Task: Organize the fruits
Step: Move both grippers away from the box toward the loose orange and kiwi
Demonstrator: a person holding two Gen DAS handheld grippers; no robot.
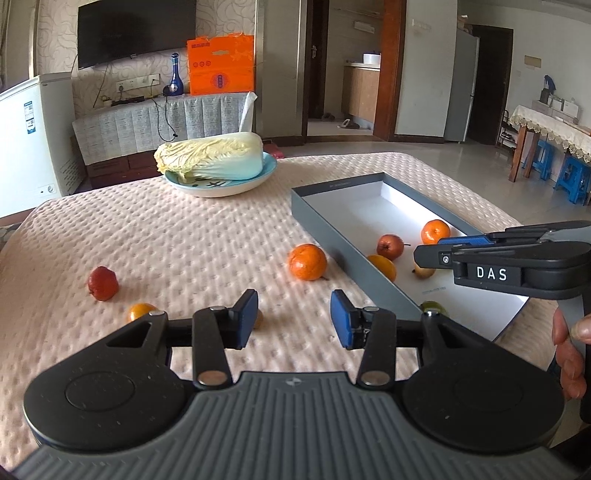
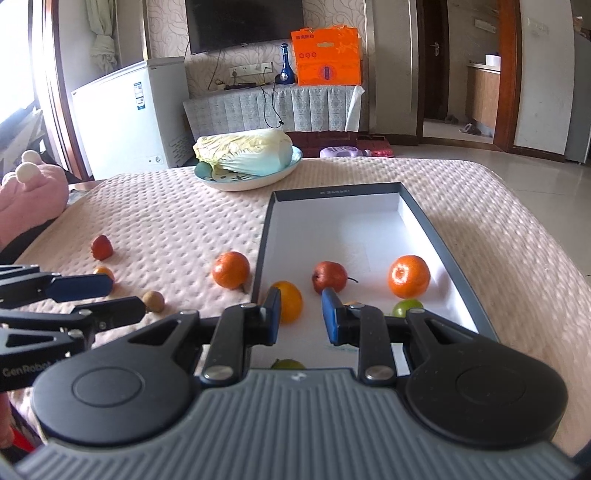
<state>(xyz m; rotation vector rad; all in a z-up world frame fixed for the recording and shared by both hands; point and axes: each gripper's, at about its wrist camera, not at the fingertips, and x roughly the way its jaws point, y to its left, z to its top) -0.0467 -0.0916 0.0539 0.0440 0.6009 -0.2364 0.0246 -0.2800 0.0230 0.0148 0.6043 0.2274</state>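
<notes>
Pink quilted counter (image 2: 480,229) carries loose fruit: an orange (image 1: 307,262) at twelve o'clock of the empty, parted left gripper (image 1: 294,318). Right gripper (image 2: 298,311), jaws closed and empty, hovers over the grey box (image 2: 424,218).

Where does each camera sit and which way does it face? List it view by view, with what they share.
Left wrist: on the left tongs, facing across the table at loose fruit beside the box; shows its own tongs, plus the right tongs and a hand at the right edge.
Right wrist: on the right tongs, facing lengthwise into the box over the fruit inside; shows its own tongs, with the left tongs at the left edge.
Shared: box, cabbage, the orange beside the box, TV.
</notes>
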